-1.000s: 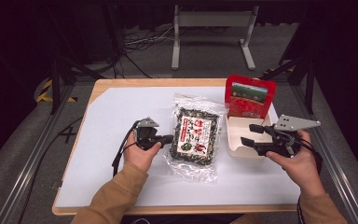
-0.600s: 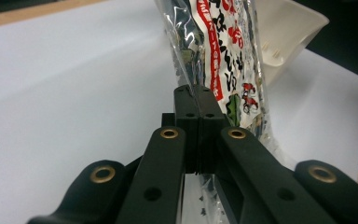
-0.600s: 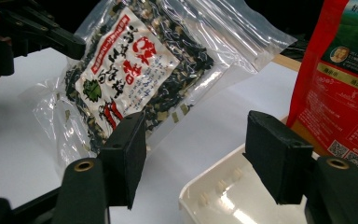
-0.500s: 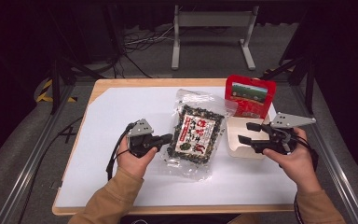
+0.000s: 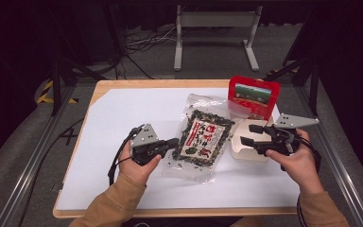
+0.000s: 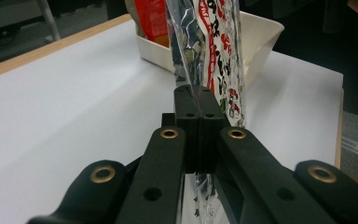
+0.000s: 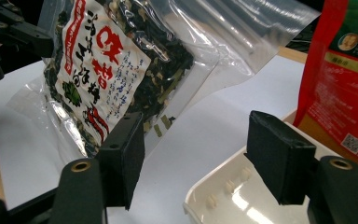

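Seaweed bag [image 5: 202,137] now raised, tilted rightward, in left gripper's [image 5: 170,143] closed jaws.

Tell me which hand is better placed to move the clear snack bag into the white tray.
Left, probably. The left tool is already shut on the snack bag edge, lifting it. The right tool is open, hanging over the white tray, holding nothing.

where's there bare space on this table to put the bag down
The white table is bare across its far left, from the left claw to the left edge, and along the near strip in front of both hands. It is crowded at right: the seaweed bag, white tray, red packet and right claw.
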Demonstrator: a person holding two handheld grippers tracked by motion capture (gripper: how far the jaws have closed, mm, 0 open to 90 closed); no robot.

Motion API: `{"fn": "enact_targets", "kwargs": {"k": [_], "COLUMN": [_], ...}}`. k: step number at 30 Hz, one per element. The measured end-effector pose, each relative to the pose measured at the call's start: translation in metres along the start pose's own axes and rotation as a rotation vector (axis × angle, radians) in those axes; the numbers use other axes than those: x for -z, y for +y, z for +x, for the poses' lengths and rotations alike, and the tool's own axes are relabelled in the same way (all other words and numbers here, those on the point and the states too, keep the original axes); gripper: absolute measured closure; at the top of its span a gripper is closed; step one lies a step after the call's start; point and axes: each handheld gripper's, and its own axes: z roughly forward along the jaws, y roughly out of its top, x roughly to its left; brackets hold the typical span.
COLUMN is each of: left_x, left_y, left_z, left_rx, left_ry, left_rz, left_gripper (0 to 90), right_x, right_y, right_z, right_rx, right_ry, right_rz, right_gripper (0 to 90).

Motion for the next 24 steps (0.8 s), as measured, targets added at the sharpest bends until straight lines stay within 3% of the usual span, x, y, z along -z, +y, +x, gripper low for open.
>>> {"fn": "enact_targets", "kwargs": {"k": [4,10,13,15,24], "left_x": [0.001,0.001,0.003,0.004,0.005], "left_y": [0.002,0.002,0.001,0.001,0.001], "left_z": [-0.002,-0.004,-0.005,-0.004,-0.005], "left_rx": [-0.039,-0.062,-0.084,-0.107,-0.138], "left_ry": [-0.006,-0.018,-0.06,-0.066,-0.114], "left_rz": [-0.009,-0.019,-0.042,-0.046,-0.073], "left_gripper": [90.0,90.0,90.0,90.0,90.0], "right_x": [-0.003,-0.006,-0.009,-0.011,-0.017], "right_y": [-0.002,-0.003,-0.004,-0.004,-0.005], "right_z": [0.0,0.0,0.002,0.003,0.008], "right_rx": [-0.001,-0.007,0.007,0.017,0.042], "right_ry": [0.01,0.025,0.042,0.061,0.108], "right_rz": [0.007,0.007,0.003,-0.001,-0.021], "right_gripper": [36.9,35.9,34.0,33.0,32.5]}}
